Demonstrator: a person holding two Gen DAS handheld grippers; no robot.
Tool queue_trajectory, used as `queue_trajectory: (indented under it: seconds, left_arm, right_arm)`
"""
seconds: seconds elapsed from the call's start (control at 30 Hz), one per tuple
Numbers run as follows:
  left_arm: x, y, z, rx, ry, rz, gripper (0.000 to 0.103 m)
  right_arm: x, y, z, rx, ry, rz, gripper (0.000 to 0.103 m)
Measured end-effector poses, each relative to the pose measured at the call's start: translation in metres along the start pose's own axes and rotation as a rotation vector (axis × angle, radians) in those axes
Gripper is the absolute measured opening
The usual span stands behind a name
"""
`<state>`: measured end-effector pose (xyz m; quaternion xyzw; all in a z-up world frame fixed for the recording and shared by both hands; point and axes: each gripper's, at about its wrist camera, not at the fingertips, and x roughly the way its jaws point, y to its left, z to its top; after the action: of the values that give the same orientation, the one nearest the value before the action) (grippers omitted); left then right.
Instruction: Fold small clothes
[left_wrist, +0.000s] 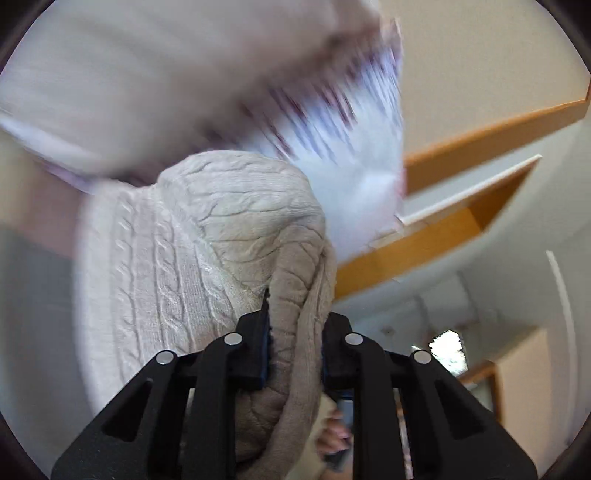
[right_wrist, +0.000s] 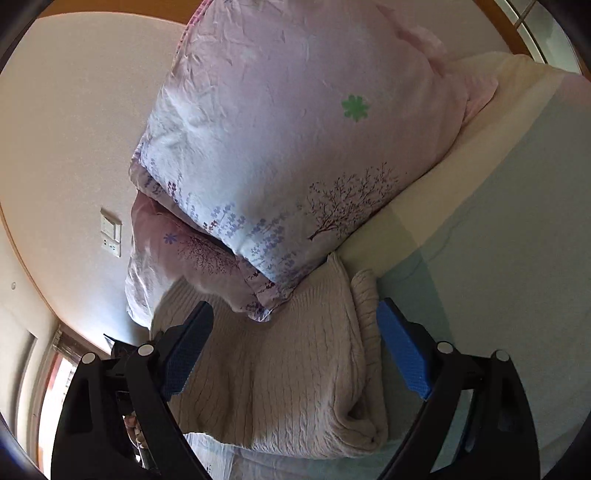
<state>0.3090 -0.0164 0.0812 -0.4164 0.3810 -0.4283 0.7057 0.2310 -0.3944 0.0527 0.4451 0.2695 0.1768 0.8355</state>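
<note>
A cream cable-knit sweater (left_wrist: 207, 236) fills the middle of the left wrist view. My left gripper (left_wrist: 295, 332) is shut on a bunched fold of it, with knit squeezed between the two black fingers. In the right wrist view the same sweater (right_wrist: 280, 365) lies folded in a thick bundle on the bed. My right gripper (right_wrist: 295, 354) is open, its blue pads (right_wrist: 402, 354) standing either side of the bundle without pinching it.
A pink and white floral pillow (right_wrist: 288, 140) rests against the far end of the sweater, blurred in the left wrist view (left_wrist: 347, 147). A pale green and cream sheet (right_wrist: 498, 229) covers the bed. A wall with a switch plate (right_wrist: 110, 232) is behind.
</note>
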Motion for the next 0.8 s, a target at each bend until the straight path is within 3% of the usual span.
queue_trajectory:
  seconds: [0.03, 0.07, 0.13, 0.17, 0.2, 0.23, 0.3, 0.33, 0.37, 0.43, 0.53, 0.6, 0.67, 0.7, 0.8]
  left_arm:
    - [0.036, 0.005, 0.0, -0.074, 0.077, -0.105, 0.037]
    - [0.058, 0.011, -0.002, -0.139, 0.125, -0.167, 0.038]
    - [0.073, 0.016, -0.006, -0.185, 0.157, -0.174, 0.043]
    - [0.063, 0.014, -0.006, -0.138, 0.133, -0.135, 0.049]
    - [0.047, 0.013, -0.004, -0.084, 0.091, -0.077, 0.065]
    - [0.025, 0.013, -0.003, -0.017, 0.027, 0.018, 0.075]
    - [-0.011, 0.017, -0.001, 0.084, -0.059, 0.221, 0.079]
    - [-0.019, 0.023, -0.001, 0.099, -0.061, 0.307, 0.08]
    - [-0.021, 0.033, -0.003, 0.085, -0.034, 0.374, 0.08]
    - [-0.013, 0.052, -0.012, 0.041, 0.049, 0.436, 0.08]
    - [0.004, 0.064, -0.028, 0.081, 0.143, 0.511, 0.08]
    - [0.019, 0.068, -0.038, 0.123, 0.172, 0.541, 0.08]
    - [0.027, 0.069, -0.042, 0.132, 0.148, 0.508, 0.08]
    - [0.031, 0.07, -0.042, 0.135, 0.141, 0.502, 0.076]
    - [0.028, 0.069, -0.04, 0.124, 0.141, 0.452, 0.046]
  right_arm:
    - [0.002, -0.001, 0.002, -0.003, 0.005, -0.014, 0.092]
    - [0.005, -0.003, 0.005, -0.005, 0.017, -0.034, 0.092]
    - [0.014, -0.011, 0.01, 0.014, 0.073, -0.069, 0.092]
    - [0.016, -0.016, 0.012, 0.033, 0.108, -0.068, 0.093]
    - [0.019, -0.02, 0.013, 0.047, 0.137, -0.063, 0.094]
    - [0.023, -0.024, 0.015, 0.057, 0.176, -0.055, 0.096]
    - [0.033, -0.027, 0.018, 0.056, 0.229, -0.06, 0.097]
    - [0.042, -0.028, 0.018, 0.056, 0.265, -0.063, 0.097]
    - [0.052, -0.029, 0.017, 0.06, 0.303, -0.063, 0.097]
    - [0.072, -0.027, 0.014, 0.057, 0.366, -0.076, 0.097]
    - [0.094, -0.025, 0.003, 0.023, 0.44, -0.135, 0.096]
    - [0.095, -0.022, 0.0, -0.008, 0.423, -0.134, 0.081]
    - [0.098, -0.025, -0.006, -0.002, 0.443, -0.142, 0.051]
    - [0.097, -0.029, -0.01, 0.03, 0.44, -0.107, 0.049]
    - [0.086, -0.024, -0.018, 0.069, 0.402, -0.044, 0.041]
